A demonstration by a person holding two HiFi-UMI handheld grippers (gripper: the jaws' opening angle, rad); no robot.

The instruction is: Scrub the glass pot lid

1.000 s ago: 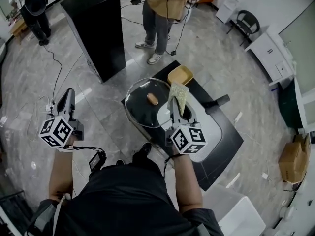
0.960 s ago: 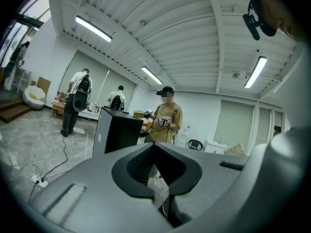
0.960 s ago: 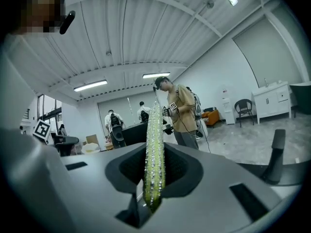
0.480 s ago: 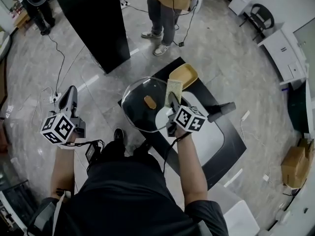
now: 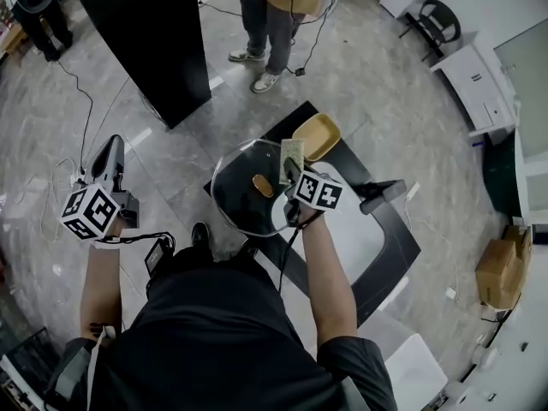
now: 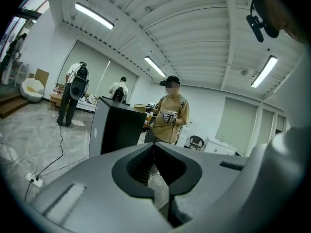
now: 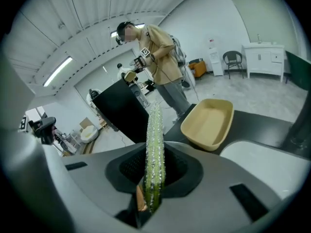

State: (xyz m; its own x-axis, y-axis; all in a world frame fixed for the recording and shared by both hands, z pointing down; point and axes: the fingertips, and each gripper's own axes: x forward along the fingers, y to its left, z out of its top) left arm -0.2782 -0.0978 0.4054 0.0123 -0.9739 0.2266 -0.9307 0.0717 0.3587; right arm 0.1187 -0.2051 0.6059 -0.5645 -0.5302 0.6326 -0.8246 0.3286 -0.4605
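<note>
We had swung our right claw (image 5: 289,171), clamped on the green sponge (image 5: 291,153), up over the glass pot lid (image 5: 238,197) at mid-frame, seemingly ready to scrub, while our left claw (image 5: 110,147) hung closed, empty.

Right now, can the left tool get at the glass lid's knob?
Likely yes: only floor shows between the left tool and the knob. Its jaws are shut, and the sponge in the right tool hangs near it.

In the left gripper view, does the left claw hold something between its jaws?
No, the left claw has its jaws closed together, and nothing is between them.
</note>
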